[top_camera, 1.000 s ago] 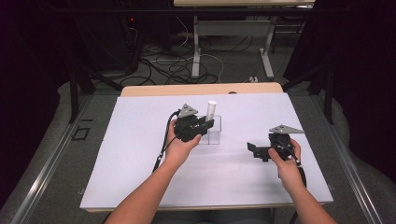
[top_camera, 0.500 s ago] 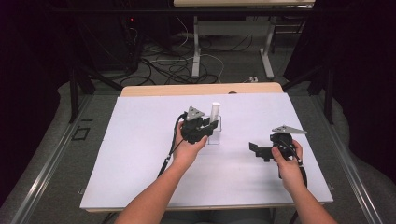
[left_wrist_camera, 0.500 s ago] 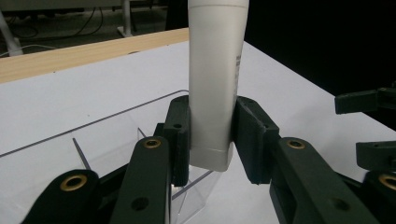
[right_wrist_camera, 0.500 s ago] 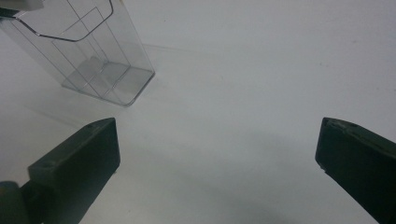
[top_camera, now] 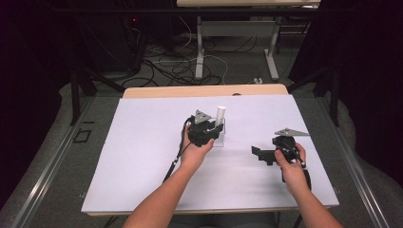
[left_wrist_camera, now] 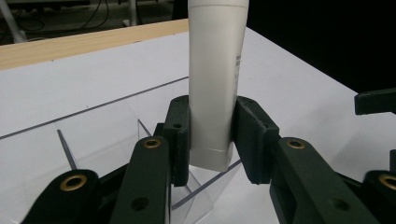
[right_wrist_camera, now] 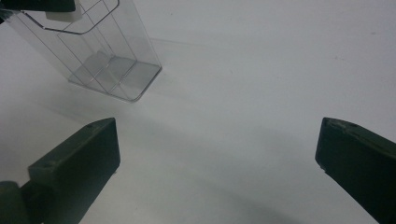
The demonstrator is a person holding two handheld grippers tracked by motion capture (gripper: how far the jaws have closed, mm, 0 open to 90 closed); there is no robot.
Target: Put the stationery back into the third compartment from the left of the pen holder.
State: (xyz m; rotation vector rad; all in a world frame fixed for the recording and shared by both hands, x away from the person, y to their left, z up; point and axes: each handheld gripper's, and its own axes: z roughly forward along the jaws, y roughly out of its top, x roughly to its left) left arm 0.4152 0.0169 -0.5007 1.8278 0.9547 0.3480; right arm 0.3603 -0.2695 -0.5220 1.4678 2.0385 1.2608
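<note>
Our left gripper [left_wrist_camera: 212,154] clamps a white cylindrical plastic tube [left_wrist_camera: 217,79] near its lower end. The tube stands upright, its long axis vertical, with its base just above or within a clear acrylic compartment holder [right_wrist_camera: 109,70] on the white desk [top_camera: 142,142]; we cannot tell if it touches the bottom. We judge the coming move runs straight along that axis. Our right gripper [top_camera: 261,154] rests well apart to the right, jaws spread wide and empty.

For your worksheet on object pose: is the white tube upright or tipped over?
Upright. The white tube stands vertical between the left gripper jaws, its base above the clear organizer.
</note>
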